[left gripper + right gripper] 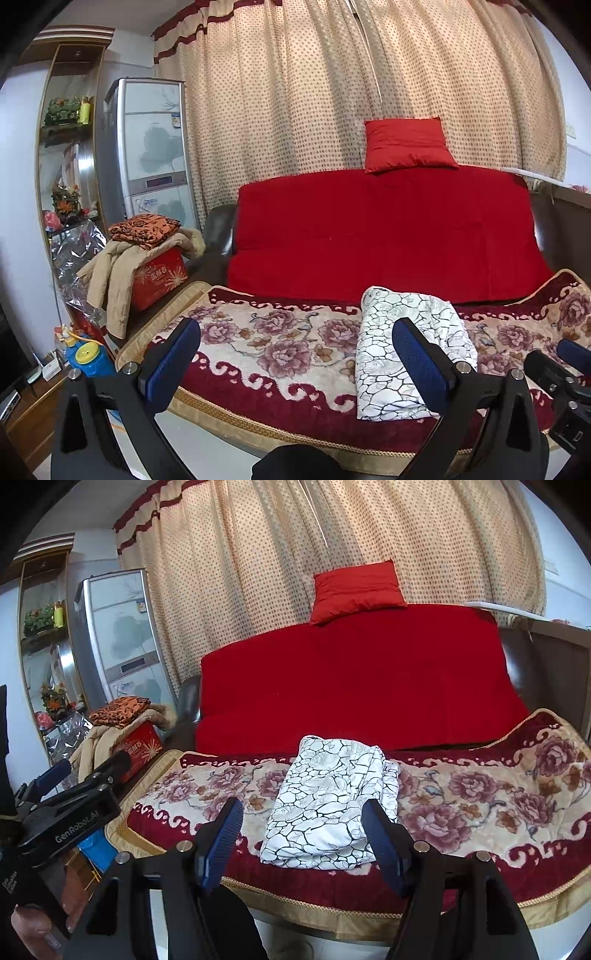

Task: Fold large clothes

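Plainly, the folded garment (328,808) lies beyond the right tool (303,834), apart.

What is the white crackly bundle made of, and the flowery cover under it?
The folded white garment looks like thin, smooth woven cloth, perhaps cotton: it creases sharply and carries a printed black crack pattern. The flowery sofa cover looks like thick plush fleece or velvet: its surface is fuzzy and matte, with a woven gold trim along the edge.

Red pillow (408,144) sitting atop red-covered sofa back (384,236); orange patterned blanket (144,226) lying on red box (160,277); dotted curtain (332,92) hanging behind.
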`<move>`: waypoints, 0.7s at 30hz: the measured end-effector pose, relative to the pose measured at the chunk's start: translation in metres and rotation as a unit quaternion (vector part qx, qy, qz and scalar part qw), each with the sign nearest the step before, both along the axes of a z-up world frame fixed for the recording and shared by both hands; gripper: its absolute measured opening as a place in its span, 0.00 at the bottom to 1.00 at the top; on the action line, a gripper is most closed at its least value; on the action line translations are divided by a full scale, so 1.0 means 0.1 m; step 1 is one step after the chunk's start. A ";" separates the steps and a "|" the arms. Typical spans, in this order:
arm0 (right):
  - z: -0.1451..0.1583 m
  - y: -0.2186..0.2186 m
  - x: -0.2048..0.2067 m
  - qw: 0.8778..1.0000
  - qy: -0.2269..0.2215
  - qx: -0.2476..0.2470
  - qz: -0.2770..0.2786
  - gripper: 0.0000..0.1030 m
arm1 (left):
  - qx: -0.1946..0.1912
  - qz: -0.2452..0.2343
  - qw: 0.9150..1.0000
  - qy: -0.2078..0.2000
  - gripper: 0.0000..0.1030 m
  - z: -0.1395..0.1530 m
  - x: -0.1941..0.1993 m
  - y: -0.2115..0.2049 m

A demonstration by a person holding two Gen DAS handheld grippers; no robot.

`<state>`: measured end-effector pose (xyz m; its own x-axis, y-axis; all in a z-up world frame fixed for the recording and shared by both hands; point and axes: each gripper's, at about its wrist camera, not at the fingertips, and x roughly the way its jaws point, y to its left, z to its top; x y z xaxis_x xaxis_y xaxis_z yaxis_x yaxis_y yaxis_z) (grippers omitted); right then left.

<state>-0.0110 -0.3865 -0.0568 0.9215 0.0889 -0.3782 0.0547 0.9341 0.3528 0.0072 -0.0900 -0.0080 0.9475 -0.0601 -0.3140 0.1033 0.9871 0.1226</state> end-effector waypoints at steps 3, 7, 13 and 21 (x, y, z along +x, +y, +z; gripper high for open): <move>-0.01 0.02 0.03 1.000 0.004 0.000 0.003 0.69 | 0.002 0.002 1.000 0.001 1.00 -0.01 0.00 0.00; -0.02 0.04 0.08 1.000 0.007 0.002 0.005 0.69 | 0.003 0.003 1.000 0.002 1.00 -0.01 0.01 0.02; 0.02 0.11 0.18 1.000 0.004 -0.003 0.007 0.69 | 0.008 0.000 1.000 0.001 1.00 0.02 0.05 0.06; 0.07 0.23 0.40 1.000 0.007 -0.008 0.020 0.69 | 0.005 0.001 1.000 0.002 1.00 0.05 0.17 0.11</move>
<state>0.0292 -0.3632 -0.0501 0.9121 0.1186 -0.3925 0.0224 0.9413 0.3367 0.0241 -0.0789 -0.0025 0.9466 -0.0547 -0.3178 0.1011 0.9862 0.1314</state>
